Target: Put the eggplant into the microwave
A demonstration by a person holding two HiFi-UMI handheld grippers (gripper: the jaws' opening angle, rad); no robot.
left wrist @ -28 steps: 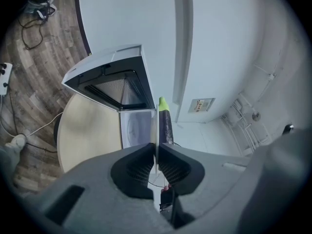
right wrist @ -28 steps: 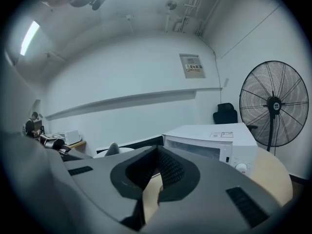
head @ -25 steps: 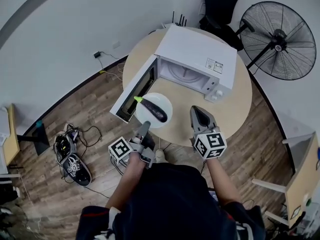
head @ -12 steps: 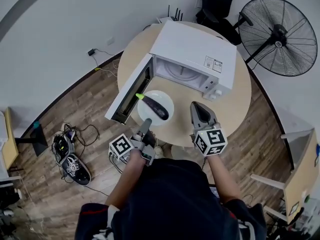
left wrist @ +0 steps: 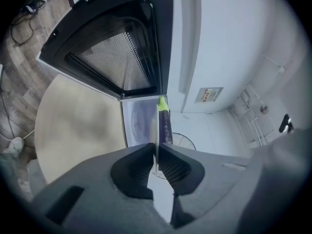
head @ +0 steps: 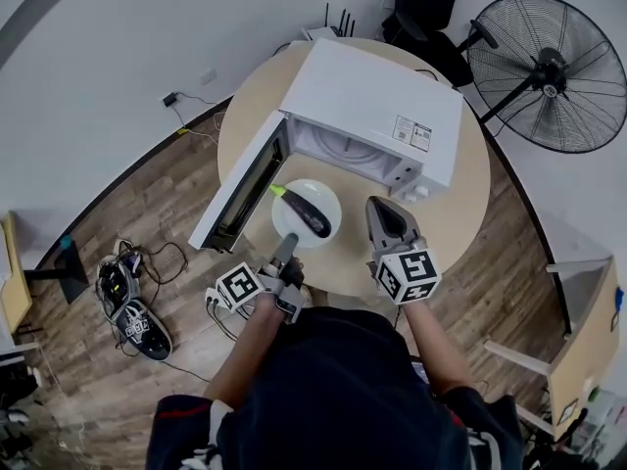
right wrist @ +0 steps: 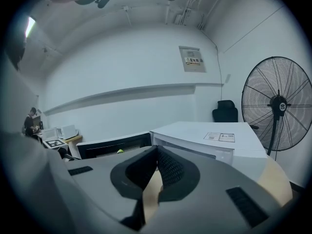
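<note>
Since earlier, plate (head: 324, 196) and eggplant (head: 304, 213) neared the microwave (head: 377, 101); my left claw (head: 289, 241) clamps the rim, right claw (head: 382, 209) clenched empty. I'd keep it level, sliding straight in.

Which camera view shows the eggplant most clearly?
The head view: the whole eggplant lies on the white plate. The left gripper view shows it side-on past the plate's edge; the right gripper view shows only its green tip.

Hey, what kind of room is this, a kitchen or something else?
Probably an office or workshop room rather than a kitchen: the microwave sits on a round table, with a big pedestal fan and a black office chair nearby.
</note>
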